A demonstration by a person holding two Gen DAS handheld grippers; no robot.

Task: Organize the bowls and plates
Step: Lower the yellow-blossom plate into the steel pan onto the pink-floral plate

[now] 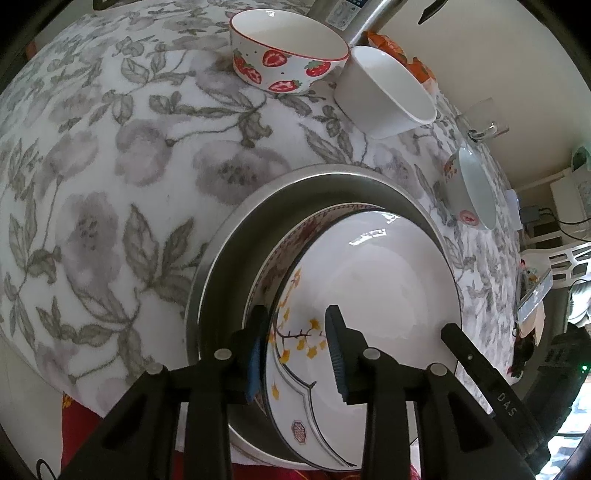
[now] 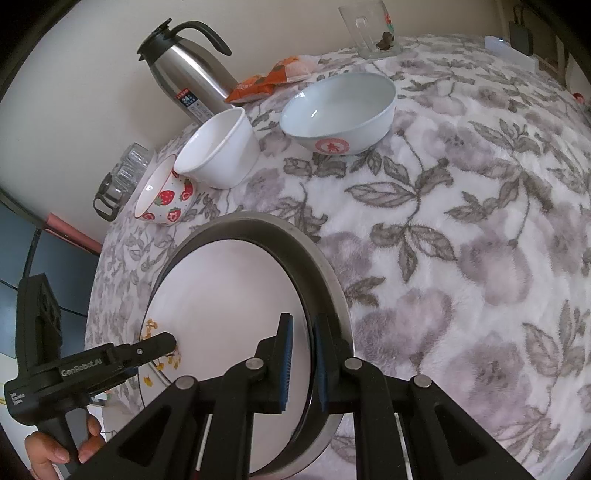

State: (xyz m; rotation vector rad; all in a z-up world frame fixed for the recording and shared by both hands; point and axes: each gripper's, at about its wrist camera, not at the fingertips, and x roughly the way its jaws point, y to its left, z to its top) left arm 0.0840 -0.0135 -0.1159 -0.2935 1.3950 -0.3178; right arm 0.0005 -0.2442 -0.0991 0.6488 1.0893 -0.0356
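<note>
A steel pan (image 1: 295,184) holds a floral-rimmed plate (image 1: 291,236) and, on top, a white plate with yellow blossoms (image 1: 369,280). My left gripper (image 1: 297,350) straddles the white plate's near rim, one finger on each side, jaws partly apart. My right gripper (image 2: 303,354) straddles the far rim of the white plate (image 2: 229,295) inside the steel pan (image 2: 325,273), jaws narrow, and the left gripper (image 2: 147,350) shows there too. A strawberry bowl (image 1: 288,48), a plain white bowl (image 1: 384,92) and a pale bowl with a red mark (image 1: 469,188) stand behind.
A steel thermos (image 2: 184,70), an orange snack bag (image 2: 269,81), a glass mug (image 2: 365,26) and a glass jar (image 2: 125,173) stand along the wall. The floral tablecloth (image 2: 461,221) covers the table. A red cloth (image 1: 81,435) lies at its near edge.
</note>
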